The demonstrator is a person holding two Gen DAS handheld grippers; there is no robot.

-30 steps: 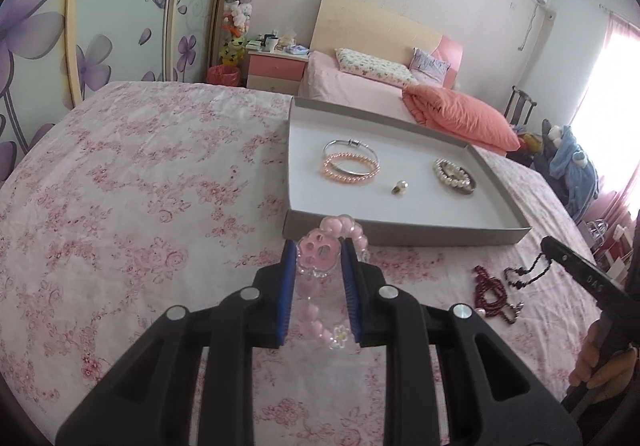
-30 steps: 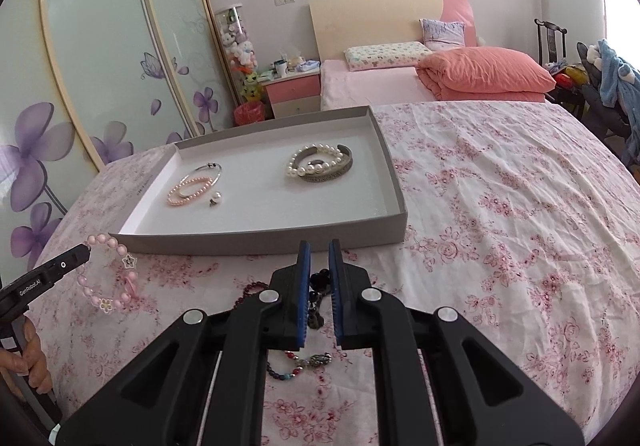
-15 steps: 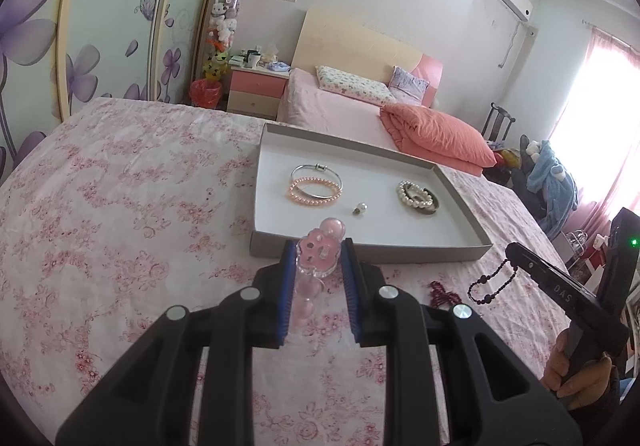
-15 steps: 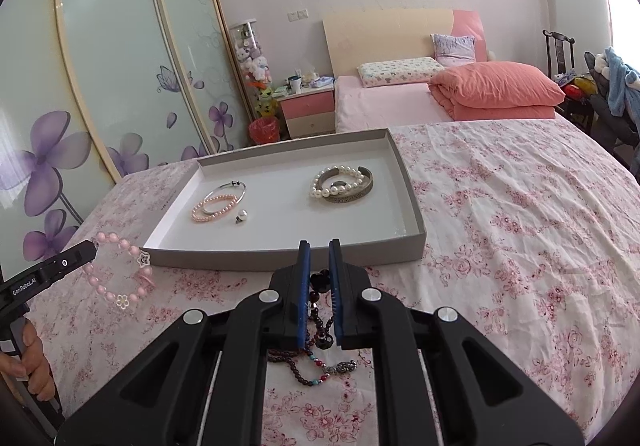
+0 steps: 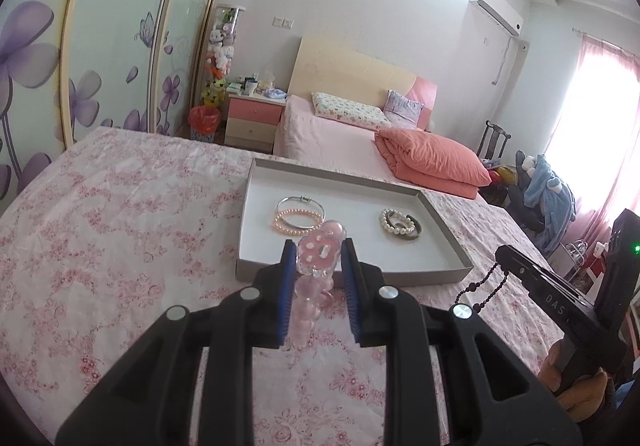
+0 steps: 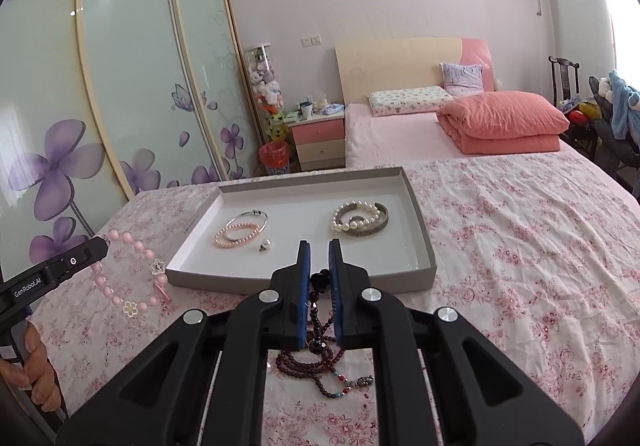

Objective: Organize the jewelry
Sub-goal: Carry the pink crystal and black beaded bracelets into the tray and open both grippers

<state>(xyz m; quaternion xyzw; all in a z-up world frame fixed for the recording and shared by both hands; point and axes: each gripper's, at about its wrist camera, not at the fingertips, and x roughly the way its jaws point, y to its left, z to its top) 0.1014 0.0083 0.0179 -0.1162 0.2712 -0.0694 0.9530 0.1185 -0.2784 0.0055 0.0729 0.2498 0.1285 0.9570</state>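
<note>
My left gripper (image 5: 319, 246) is shut on a pink bead bracelet (image 5: 320, 252) and holds it above the bedspread just in front of the grey tray (image 5: 352, 272). The bracelet hangs from that gripper in the right wrist view (image 6: 132, 274). My right gripper (image 6: 319, 252) is shut on a dark red bead necklace (image 6: 316, 358), whose lower loops hang down near the bedspread in front of the tray (image 6: 296, 280). The tray holds a pink pearl bracelet with a silver bangle (image 6: 240, 232), a small pearl piece (image 6: 265, 244) and a white pearl bracelet with a band (image 6: 360, 219).
The tray lies on a bed with a pink floral bedspread (image 6: 520, 246). Beyond it stand a second bed with an orange quilt (image 6: 504, 121), a nightstand (image 6: 318, 137) and sliding wardrobe doors (image 6: 120, 85) on the left. A chair with clothes (image 5: 548, 185) is at the right.
Both grippers have risen with their jewelry. The pink bracelet and the dark necklace have lifted off the bedspread, and the tray now sits lower and farther in both views.
</note>
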